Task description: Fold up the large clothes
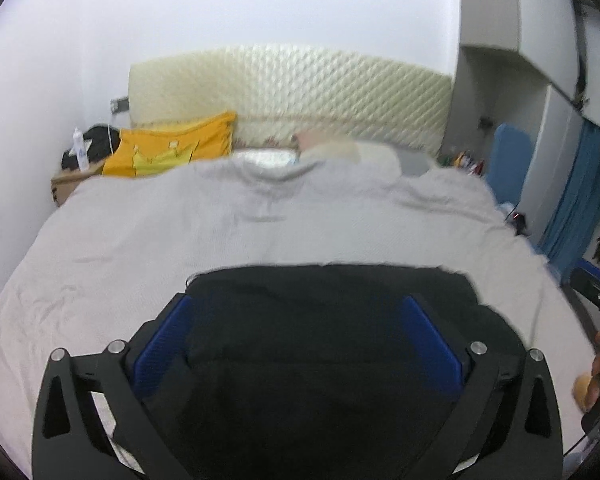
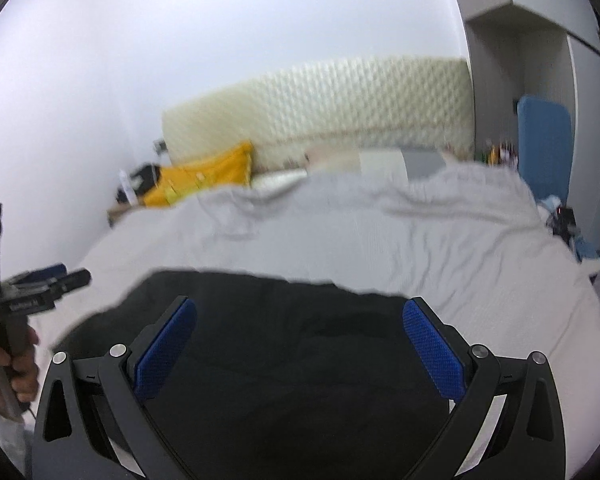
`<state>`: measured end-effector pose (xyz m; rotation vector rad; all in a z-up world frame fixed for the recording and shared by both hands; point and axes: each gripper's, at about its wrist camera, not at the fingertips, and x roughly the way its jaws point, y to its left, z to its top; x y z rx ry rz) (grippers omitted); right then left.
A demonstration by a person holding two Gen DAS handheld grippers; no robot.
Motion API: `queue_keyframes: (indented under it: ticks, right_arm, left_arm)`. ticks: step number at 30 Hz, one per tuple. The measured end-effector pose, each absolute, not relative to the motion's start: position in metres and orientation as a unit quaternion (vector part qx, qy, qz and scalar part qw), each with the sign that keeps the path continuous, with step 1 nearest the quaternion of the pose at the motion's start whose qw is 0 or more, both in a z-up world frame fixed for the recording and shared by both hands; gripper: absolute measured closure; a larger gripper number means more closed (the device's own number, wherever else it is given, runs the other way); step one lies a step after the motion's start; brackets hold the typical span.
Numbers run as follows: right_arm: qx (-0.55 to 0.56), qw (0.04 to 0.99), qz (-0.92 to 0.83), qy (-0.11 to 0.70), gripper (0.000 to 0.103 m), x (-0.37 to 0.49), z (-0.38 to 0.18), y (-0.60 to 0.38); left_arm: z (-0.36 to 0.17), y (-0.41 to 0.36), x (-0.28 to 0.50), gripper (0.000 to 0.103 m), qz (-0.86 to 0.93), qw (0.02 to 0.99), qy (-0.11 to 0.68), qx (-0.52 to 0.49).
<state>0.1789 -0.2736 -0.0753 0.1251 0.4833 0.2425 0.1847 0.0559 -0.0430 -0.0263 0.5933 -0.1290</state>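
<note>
A black garment (image 1: 320, 360) lies folded flat on the grey bed cover (image 1: 180, 240), near the bed's front edge; its far edge runs straight across. My left gripper (image 1: 298, 300) hovers over it, blue pads (image 1: 164, 344) spread wide and nothing pressed between them. In the right wrist view the same black garment (image 2: 280, 360) fills the lower middle. My right gripper (image 2: 300, 303) stands open above it, pads apart. The other hand-held gripper (image 2: 40, 284) shows at the left edge, gripped by a hand (image 2: 20, 364). Both pictures are blurred.
A cream quilted headboard (image 1: 292, 92) and a yellow cushion (image 1: 172, 148) stand at the far end of the bed. A side table with a bottle (image 1: 80, 152) is far left. A blue upright board (image 1: 512, 160), a blue curtain (image 1: 576, 208) and a wardrobe line the right side.
</note>
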Motion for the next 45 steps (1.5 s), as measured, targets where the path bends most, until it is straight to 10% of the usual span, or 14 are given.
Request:
queue_keyframes:
  ticks: [18,45]
  right_arm:
    - [0.045,0.987,0.108,0.106,0.0,0.009,0.032,-0.273]
    - [0.033,0.984,0.091,0.146,0.0,-0.074,-0.047,-0.227]
  left_arm:
    - [0.058,0.044,0.035,0.0,-0.09,0.974,0.209,-0.015]
    - [-0.015,0.029,-0.034,0.0,-0.083,0.964,0.253,-0.003]
